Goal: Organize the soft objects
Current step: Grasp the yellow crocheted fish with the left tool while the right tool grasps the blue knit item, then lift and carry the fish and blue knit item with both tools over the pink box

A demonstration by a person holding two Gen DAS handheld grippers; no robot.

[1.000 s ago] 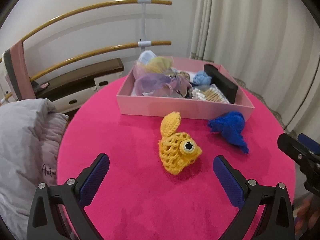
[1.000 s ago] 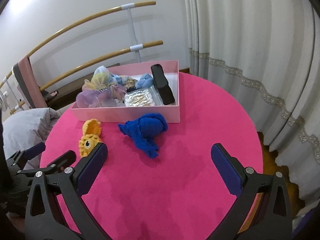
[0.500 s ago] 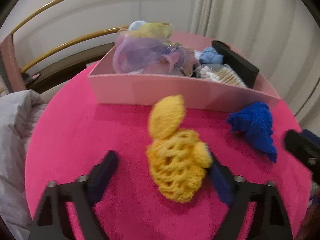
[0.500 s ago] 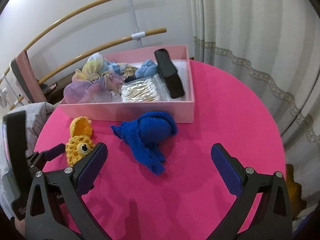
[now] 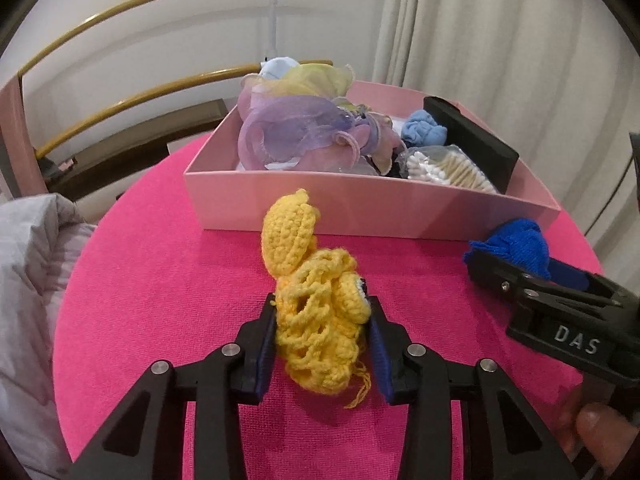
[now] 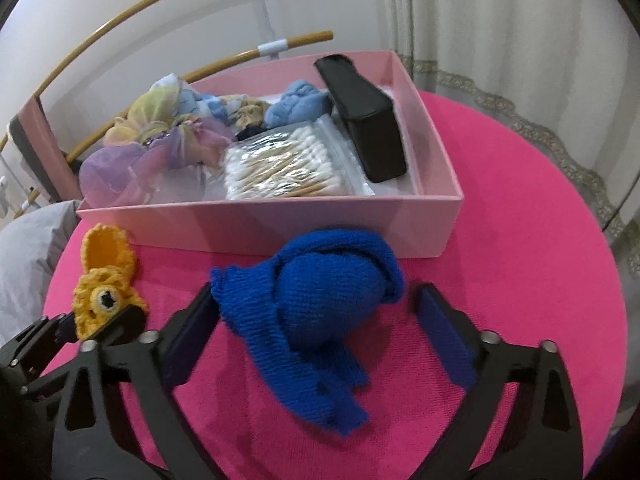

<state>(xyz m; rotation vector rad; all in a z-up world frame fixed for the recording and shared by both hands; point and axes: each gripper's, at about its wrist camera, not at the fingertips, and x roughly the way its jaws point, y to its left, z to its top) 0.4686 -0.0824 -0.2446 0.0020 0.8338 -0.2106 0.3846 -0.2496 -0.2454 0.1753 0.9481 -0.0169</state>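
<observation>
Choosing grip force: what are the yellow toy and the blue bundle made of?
Yellow toy: crocheted yarn, seemingly; open looped stitches, matte, a loose thread end. Blue bundle: fine-knit fabric, probably yarn; even ribbed rows, matte, folds limply.

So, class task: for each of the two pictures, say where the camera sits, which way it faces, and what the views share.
Left wrist: on the left gripper, looking forward and down; its closing jaws press the yellow crochet toy; a fingertip shows lower right.
Right wrist: on the right gripper, angled down; its closing jaws straddle the blue knit piece.
Shared: pink box, pink tablecloth, both toys, each other's gripper.
</observation>
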